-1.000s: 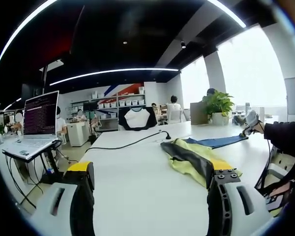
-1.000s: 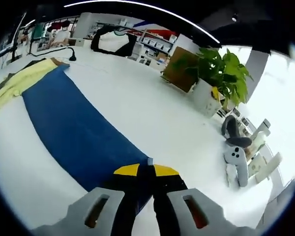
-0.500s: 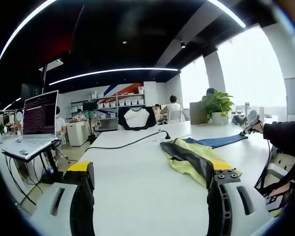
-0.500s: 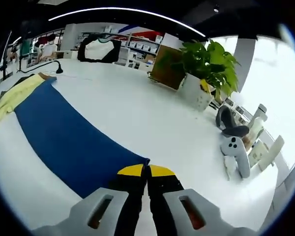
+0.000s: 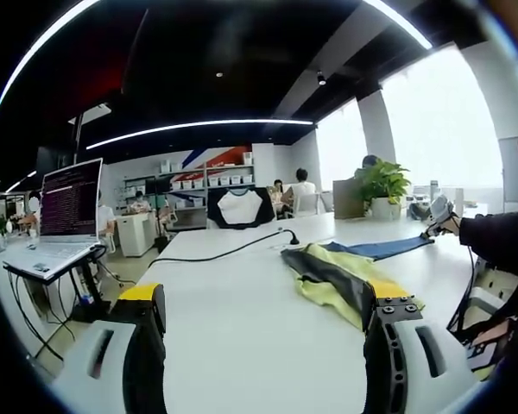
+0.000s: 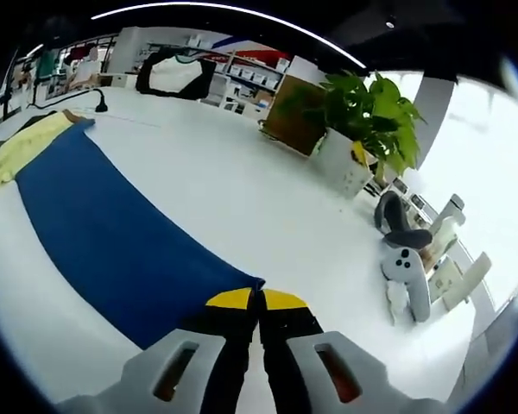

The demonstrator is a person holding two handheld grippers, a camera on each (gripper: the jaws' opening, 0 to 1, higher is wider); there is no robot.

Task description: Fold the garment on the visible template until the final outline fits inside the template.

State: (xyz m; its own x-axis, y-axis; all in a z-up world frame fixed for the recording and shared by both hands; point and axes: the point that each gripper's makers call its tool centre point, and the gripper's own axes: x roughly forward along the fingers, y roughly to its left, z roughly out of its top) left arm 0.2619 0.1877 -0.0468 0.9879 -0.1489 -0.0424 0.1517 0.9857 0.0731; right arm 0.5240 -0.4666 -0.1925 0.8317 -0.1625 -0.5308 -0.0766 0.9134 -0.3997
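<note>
Right gripper view, nearest first: the right gripper (image 6: 259, 300) has its yellow-tipped jaws pressed together on the corner of the blue cloth (image 6: 112, 241), which runs away to the upper left across the white table (image 6: 259, 198). At the cloth's far end lies the yellow garment (image 6: 22, 147), touching or overlapping it. To the right on the table sit a white controller (image 6: 406, 276) and, beyond it, a potted plant (image 6: 363, 121). A black and white chair back (image 6: 177, 73) stands at the far edge.

Left gripper view, nearest first: the left gripper (image 5: 263, 336) hangs over the table with its jaws wide apart and nothing between them. Just beyond the right jaw the yellow garment (image 5: 345, 280), with a dark panel, lies bunched on the table, the blue cloth (image 5: 380, 248) stretching from it toward a dark sleeve (image 5: 501, 237) at the right. A black cable (image 5: 216, 253) crosses the table farther back. A laptop (image 5: 65, 211) stands at the left on a stand, with shelves (image 5: 207, 181) against the far wall.
</note>
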